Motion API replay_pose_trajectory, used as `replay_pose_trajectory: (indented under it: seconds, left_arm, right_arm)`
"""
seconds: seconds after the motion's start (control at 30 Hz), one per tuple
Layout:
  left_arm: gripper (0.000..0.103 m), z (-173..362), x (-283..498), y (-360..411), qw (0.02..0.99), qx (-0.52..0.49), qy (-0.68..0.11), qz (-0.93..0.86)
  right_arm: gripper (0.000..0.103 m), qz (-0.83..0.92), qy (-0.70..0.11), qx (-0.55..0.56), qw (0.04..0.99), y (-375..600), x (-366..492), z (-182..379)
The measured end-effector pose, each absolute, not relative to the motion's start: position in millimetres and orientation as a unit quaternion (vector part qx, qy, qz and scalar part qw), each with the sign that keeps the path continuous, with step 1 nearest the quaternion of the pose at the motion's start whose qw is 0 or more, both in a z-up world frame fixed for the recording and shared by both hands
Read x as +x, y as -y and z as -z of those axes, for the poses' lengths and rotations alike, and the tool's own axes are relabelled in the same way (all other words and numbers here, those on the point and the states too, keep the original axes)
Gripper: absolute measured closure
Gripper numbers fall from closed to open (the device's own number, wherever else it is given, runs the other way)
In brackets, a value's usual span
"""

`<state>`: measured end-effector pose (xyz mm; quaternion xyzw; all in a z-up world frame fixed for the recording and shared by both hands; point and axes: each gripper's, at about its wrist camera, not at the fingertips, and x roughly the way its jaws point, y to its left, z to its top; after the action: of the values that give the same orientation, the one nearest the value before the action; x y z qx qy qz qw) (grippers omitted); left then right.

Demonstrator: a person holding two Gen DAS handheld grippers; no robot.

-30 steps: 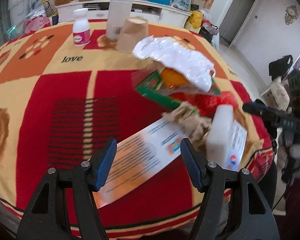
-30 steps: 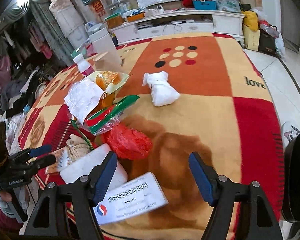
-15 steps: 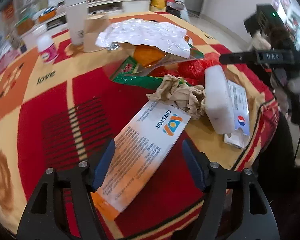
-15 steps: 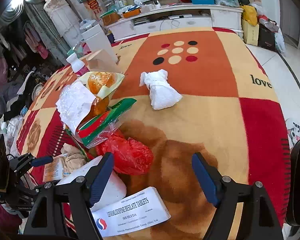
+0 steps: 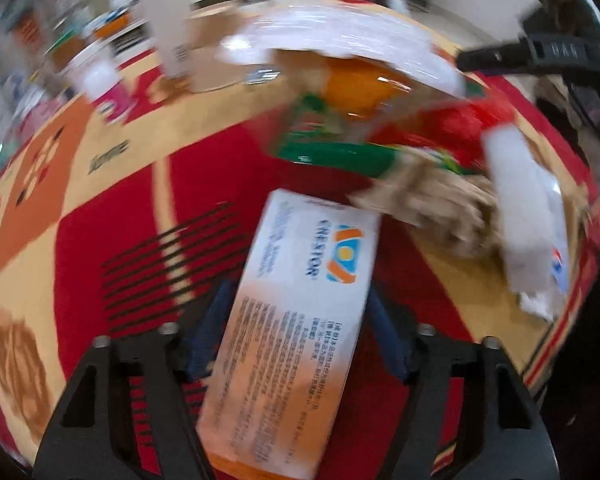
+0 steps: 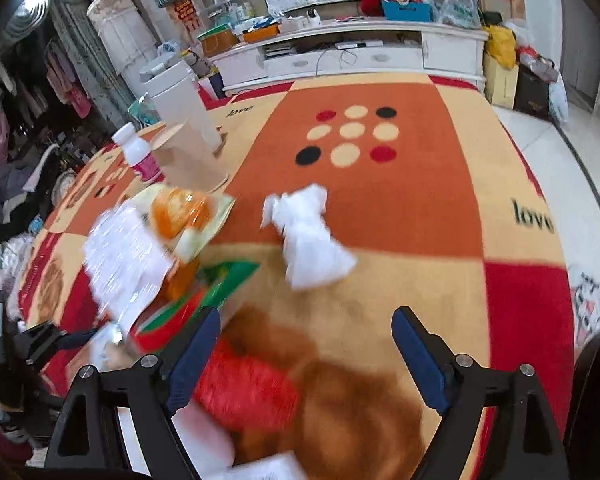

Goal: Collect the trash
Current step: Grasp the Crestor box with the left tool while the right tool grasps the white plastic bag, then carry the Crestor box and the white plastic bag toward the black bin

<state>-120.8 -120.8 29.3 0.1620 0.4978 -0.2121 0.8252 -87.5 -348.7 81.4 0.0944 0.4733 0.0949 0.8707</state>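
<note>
The flat white-and-orange medicine carton (image 5: 296,320) sits between our closing left tool (image 5: 296,344); next we pinch it; our right tool (image 6: 304,356) widens, empty.

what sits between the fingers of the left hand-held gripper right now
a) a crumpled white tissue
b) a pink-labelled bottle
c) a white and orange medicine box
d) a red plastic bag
c: in the left wrist view the flat white and orange medicine box lies between the blue fingers of the left hand-held gripper, whose jaws are closing around it.
</note>
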Motion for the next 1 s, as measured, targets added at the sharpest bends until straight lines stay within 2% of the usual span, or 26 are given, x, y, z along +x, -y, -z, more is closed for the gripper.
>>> replay_pose_trajectory:
  seconds: [0.1,0.17,0.43,1.0]
  left_arm:
    - [0.041,-29.5,-106.8,100.4,0.834,0.110,-0.509,0.184]
    - [0.041,-29.1,-99.5,91.3,0.839,0.089,-0.510,0.165]
    - [0.041,-26.2,-100.9,90.8,0.843,0.082,-0.511,0.146]
    - [0.046,-39.8,-128.8,93.0,0.855,0.075,-0.496,0.136]
  right_arm:
    - [0.019,-0.091,-0.469,0.067,0.876,341.0,-63.9,-77.3]
    - [0.035,-0.089,-0.468,0.056,0.877,336.6,-49.9,-72.0]
    - [0.067,-0.082,-0.481,0.053,0.871,339.0,-30.5,-48.2]
    - [0.068,-0.069,-0.431,0.078,0.896,374.1,-131.3,-97.6]
